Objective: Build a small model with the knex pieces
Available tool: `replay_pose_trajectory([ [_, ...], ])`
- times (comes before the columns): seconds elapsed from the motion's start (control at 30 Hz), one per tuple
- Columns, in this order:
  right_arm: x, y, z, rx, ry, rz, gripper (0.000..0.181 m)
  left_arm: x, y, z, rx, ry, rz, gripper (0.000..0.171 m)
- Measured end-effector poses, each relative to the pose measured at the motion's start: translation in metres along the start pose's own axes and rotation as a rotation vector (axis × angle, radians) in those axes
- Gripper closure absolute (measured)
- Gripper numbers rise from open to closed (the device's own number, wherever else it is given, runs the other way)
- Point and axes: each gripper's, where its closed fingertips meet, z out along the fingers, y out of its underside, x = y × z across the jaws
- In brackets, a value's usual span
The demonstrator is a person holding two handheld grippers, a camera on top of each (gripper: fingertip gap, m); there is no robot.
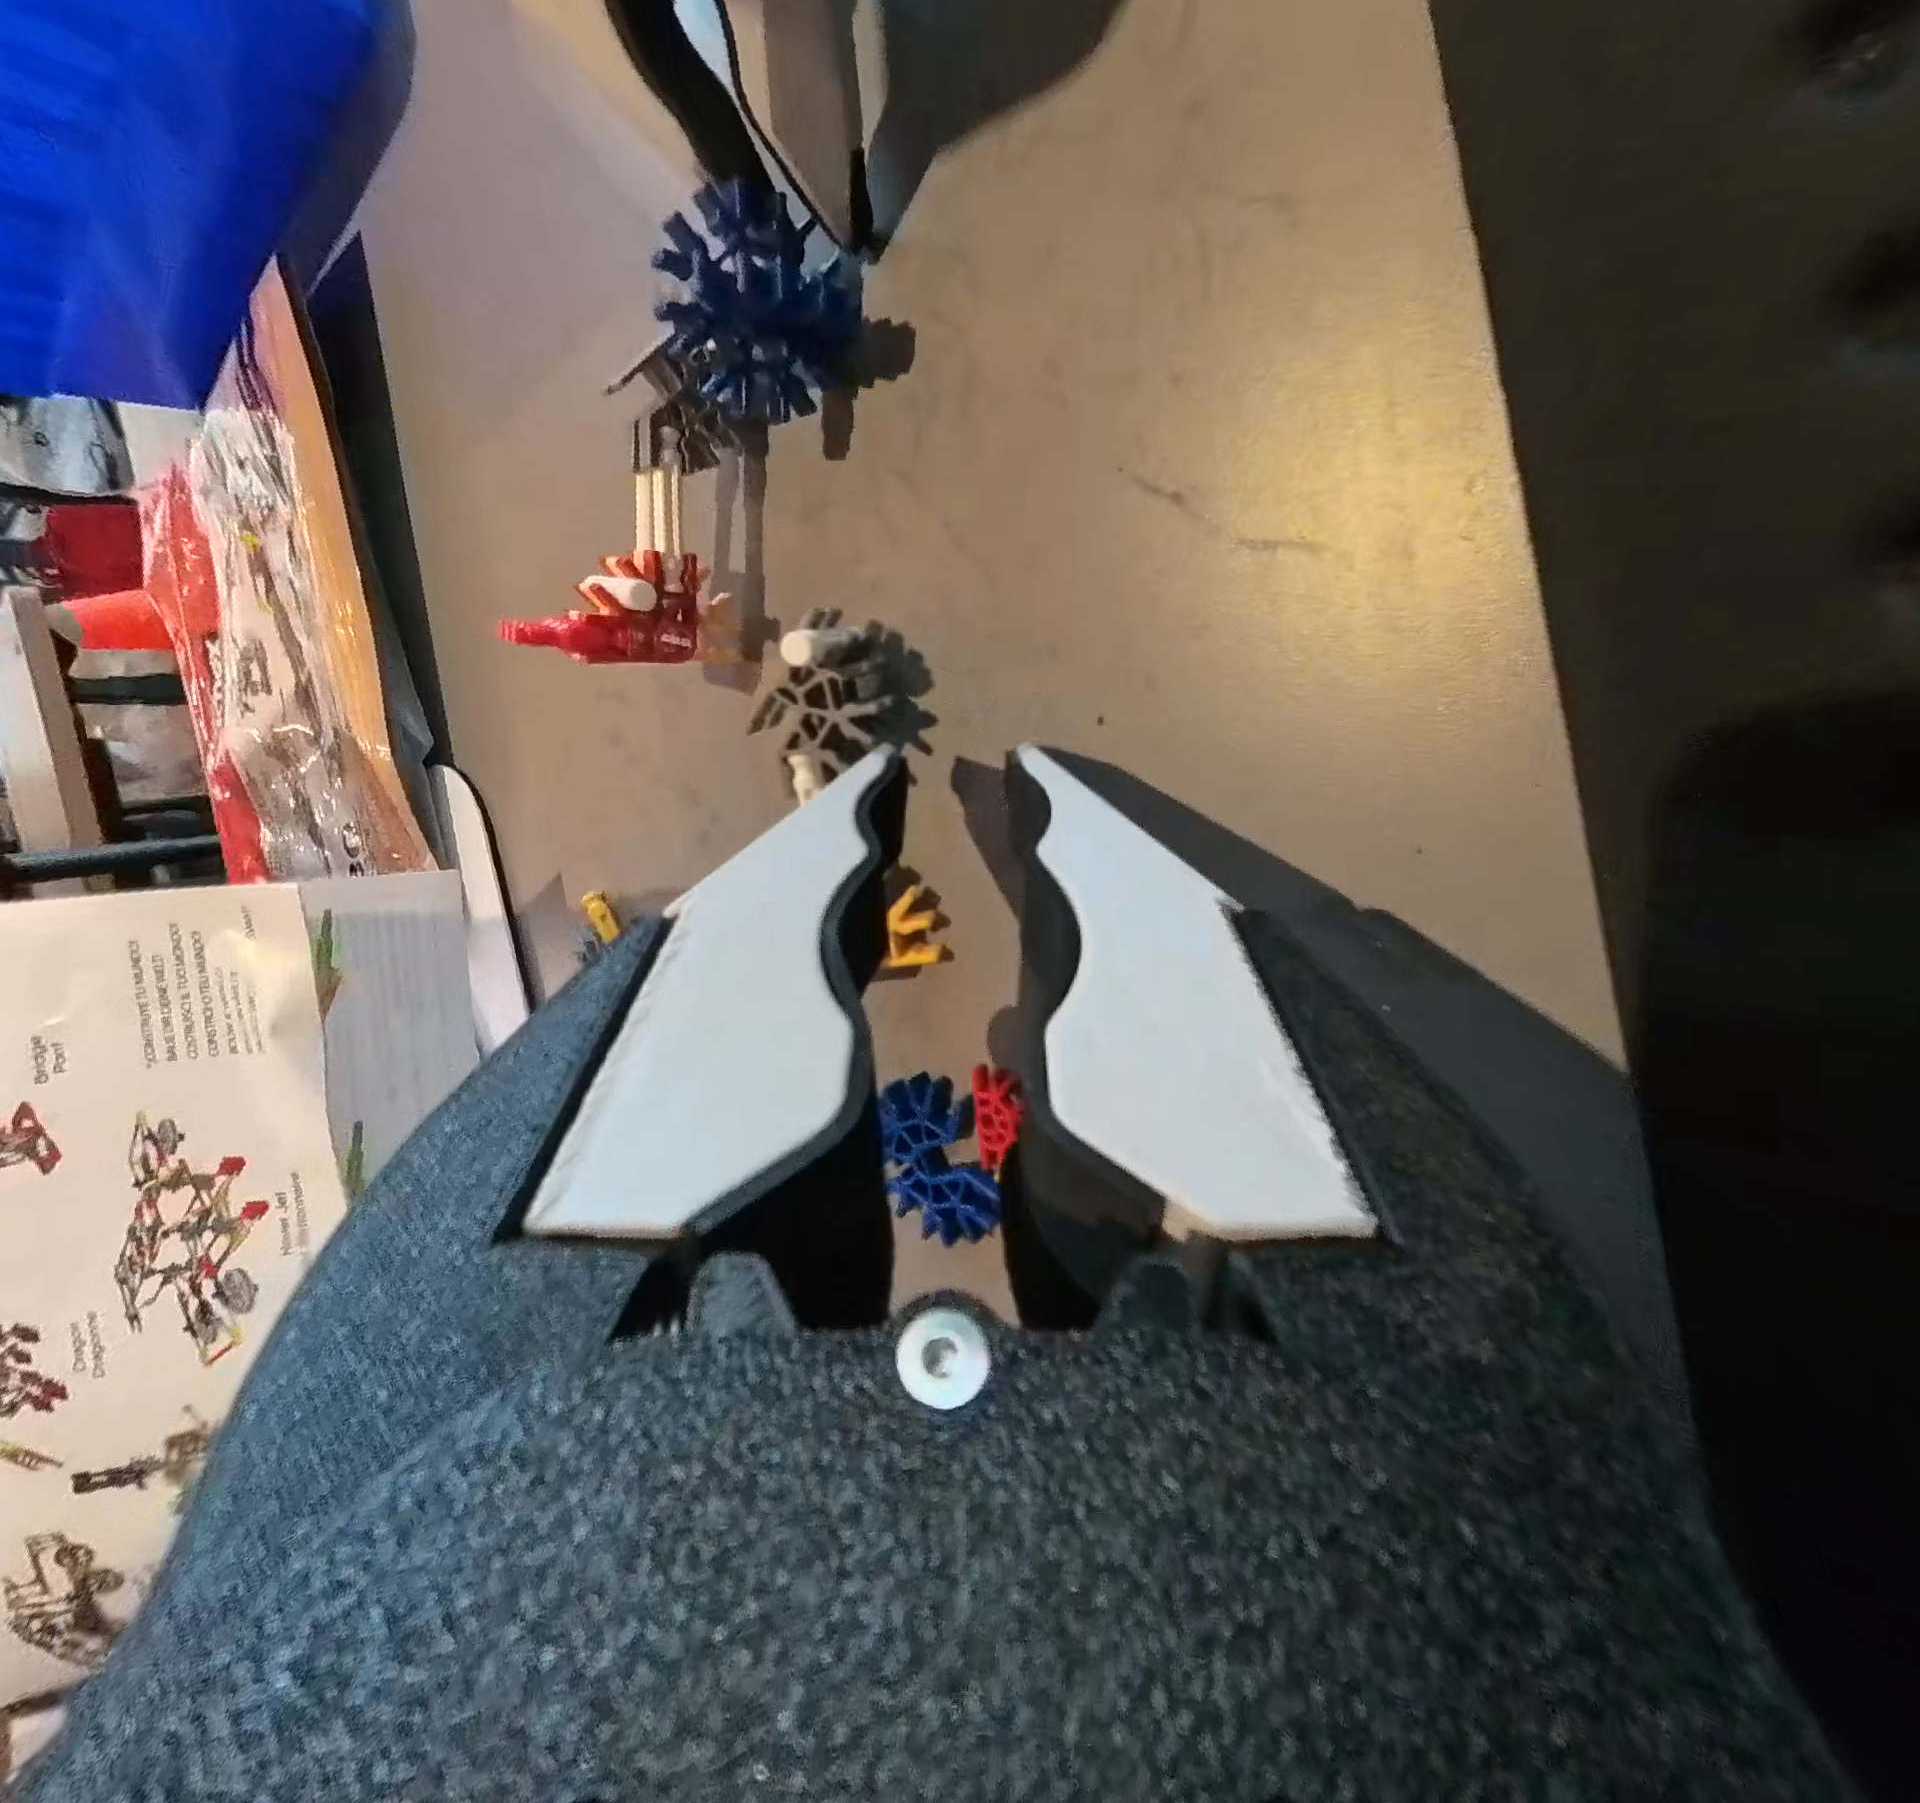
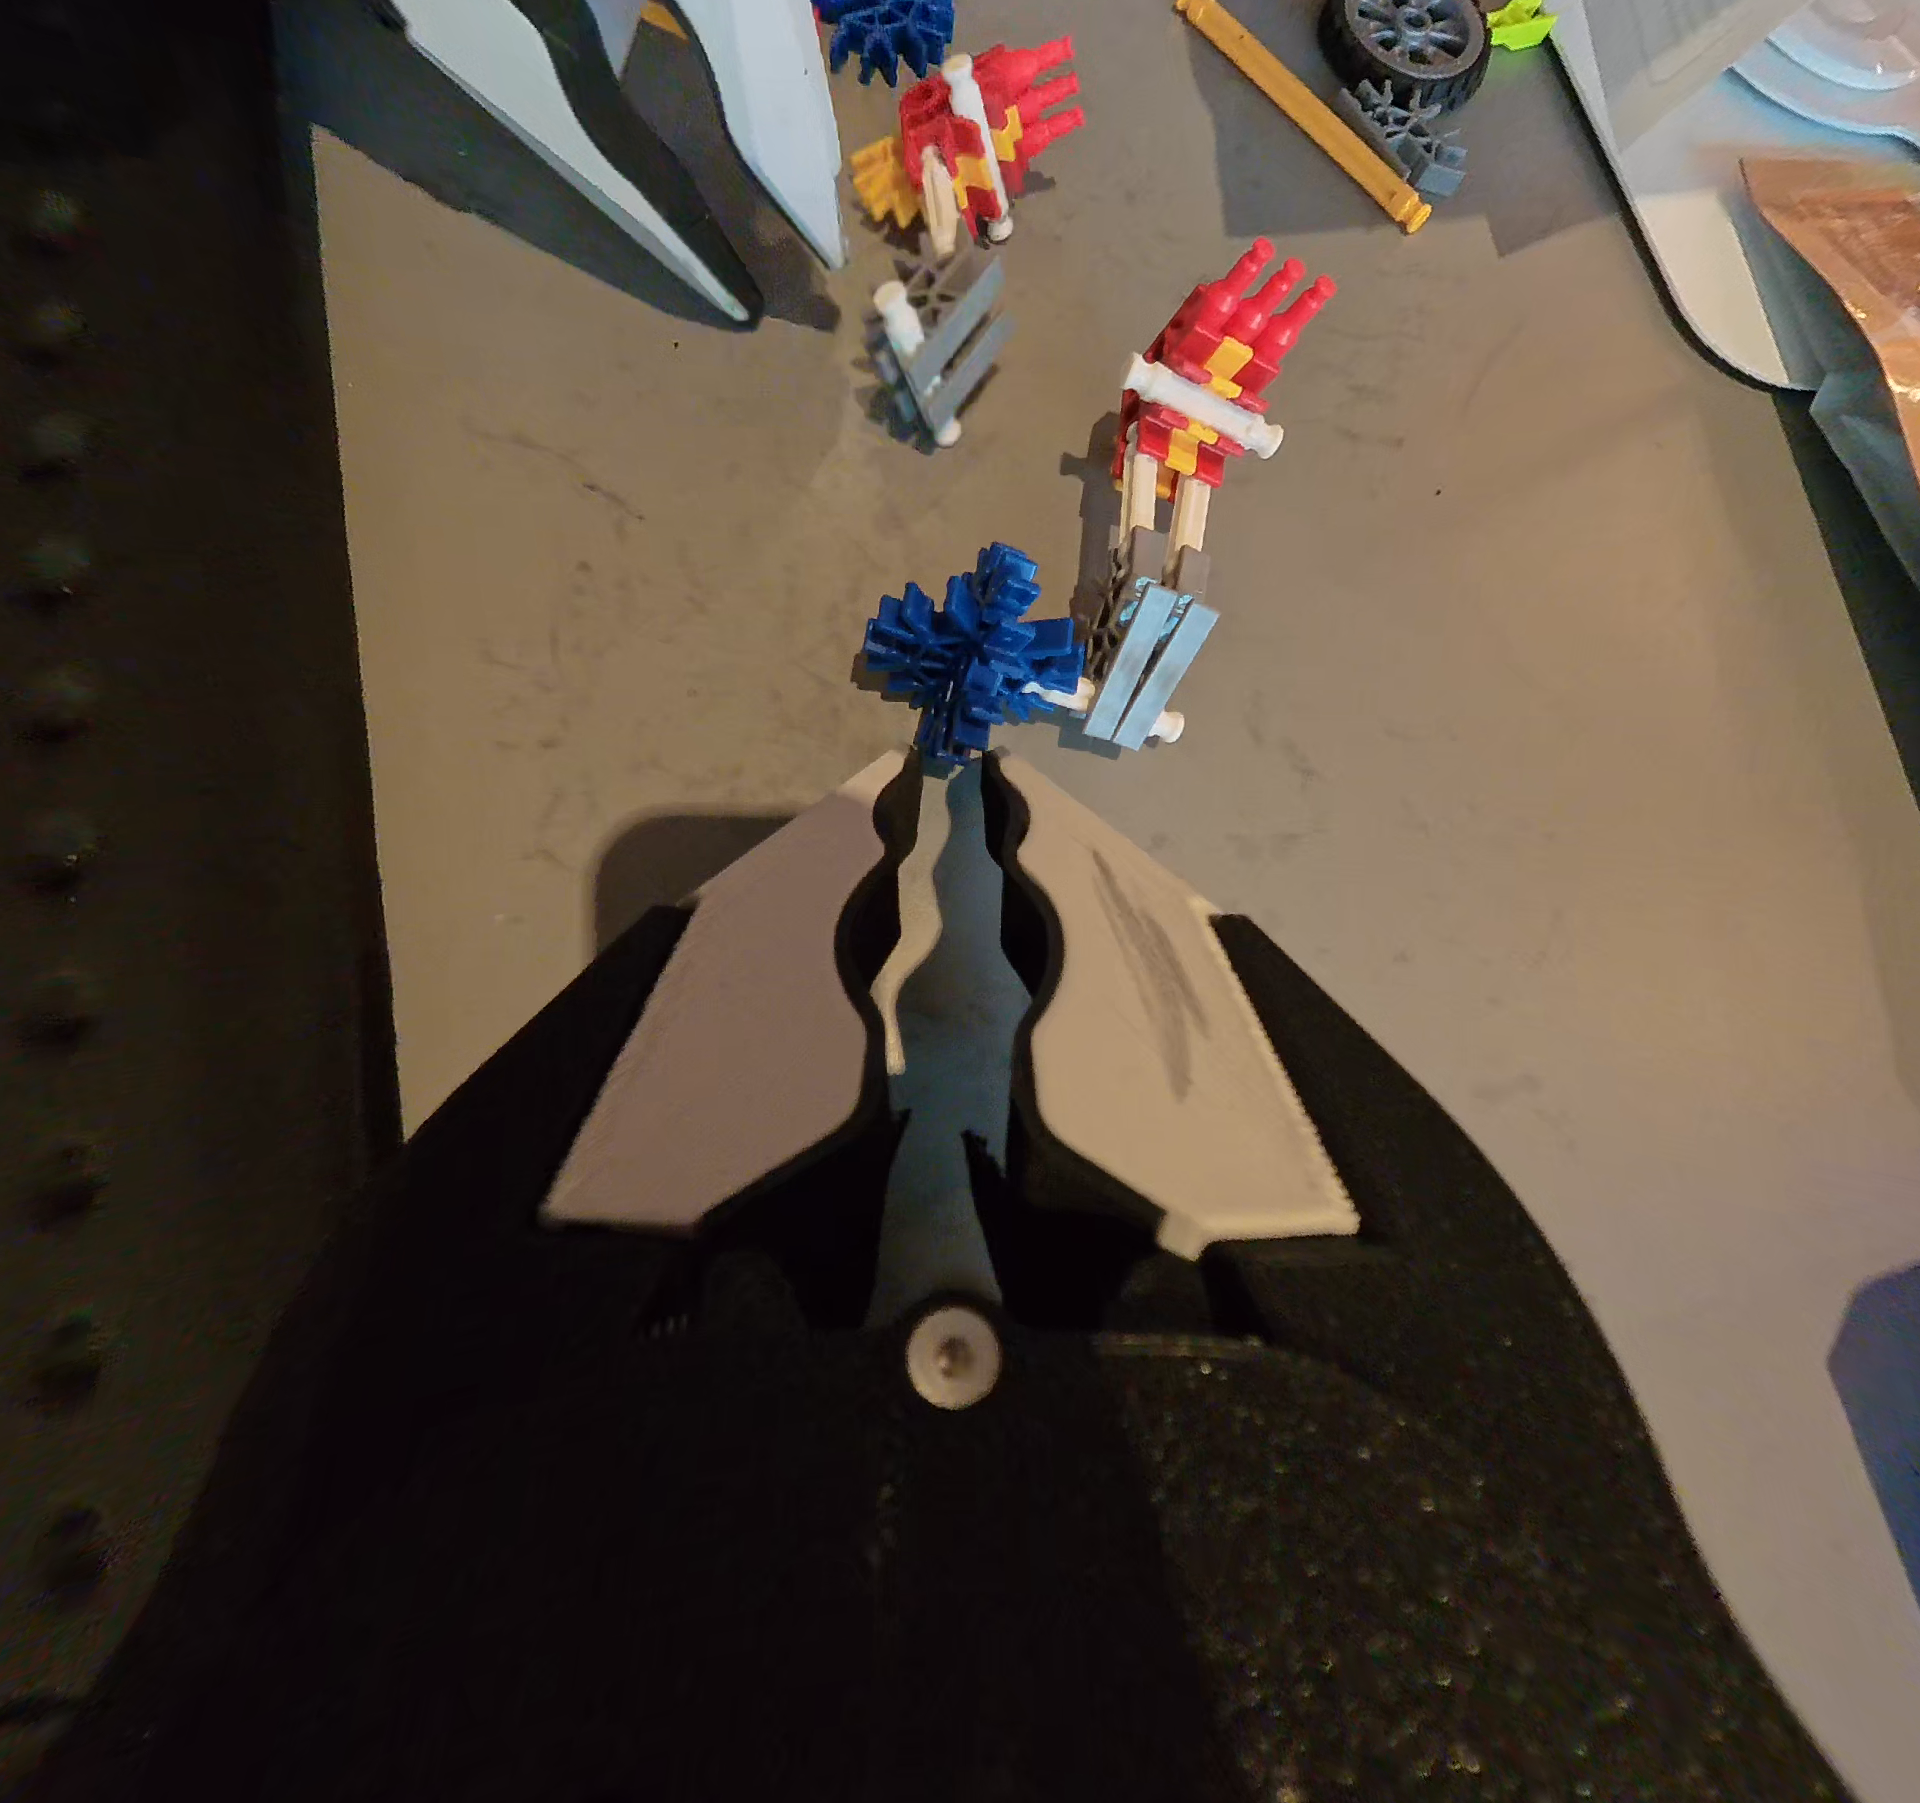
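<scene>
Right claw [image 2: 951, 766] pinching a blue snowflake connector [image 2: 961, 652]; left claw [image 1: 951, 766] spread and empty over loose pieces.

The right claw's pale, wavy-edged fingers [image 2: 1143, 984] close on one spoke at the very tip, so a square, steady hold would keep the hard, slippery plastic from twisting. A thin white rod joins the connector to a red, yellow and grey assembly [image 2: 1184, 496], ridged and knobbly, just above the matte grey table [image 2: 623, 548]. The left claw hovers near a grey connector [image 1: 842, 704] and flat blue connectors [image 1: 935, 1161]. A second assembly [image 2: 966, 143], a yellow rod [image 2: 1299, 101] and a rubber-tyred wheel [image 2: 1403, 28] lie well apart.
</scene>
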Motion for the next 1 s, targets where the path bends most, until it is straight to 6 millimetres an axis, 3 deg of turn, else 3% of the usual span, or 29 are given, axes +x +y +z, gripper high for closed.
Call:
replay_pose_trajectory([
  [0.13, 0.000, 0.000, 0.000, -0.001, 0.001, 0.000, 0.170, -0.017, -0.003, -0.003, 0.025, -0.060, -0.053, 0.143],
  [0.27, 0.000, 0.000, -0.001, 0.000, -0.001, 0.007, 0.170, -0.033, 0.008, 0.001, -0.020, -0.057, -0.113, 0.137],
  [0.37, 0.000, -0.001, -0.002, 0.013, -0.003, 0.013, 0.170, -0.028, 0.019, 0.014, -0.082, 0.015, -0.148, 0.145],
  [0.43, 0.001, -0.002, -0.003, 0.020, -0.001, 0.020, 0.170, -0.029, 0.017, 0.017, -0.072, -0.002, -0.134, 0.162],
  [0.47, 0.001, -0.002, -0.003, 0.022, 0.000, 0.024, 0.170, -0.030, 0.019, 0.019, -0.087, -0.020, -0.110, 0.163],
  [0.67, 0.001, -0.008, -0.004, 0.051, -0.012, 0.050, 0.169, -0.041, 0.004, 0.020, -0.049, -0.144, -0.034, 0.167],
  [1.0, 0.005, -0.010, 0.003, 0.032, 0.016, 0.071, 0.169, -0.041, -0.032, 0.018, 0.077, -0.290, 0.114, 0.166],
])
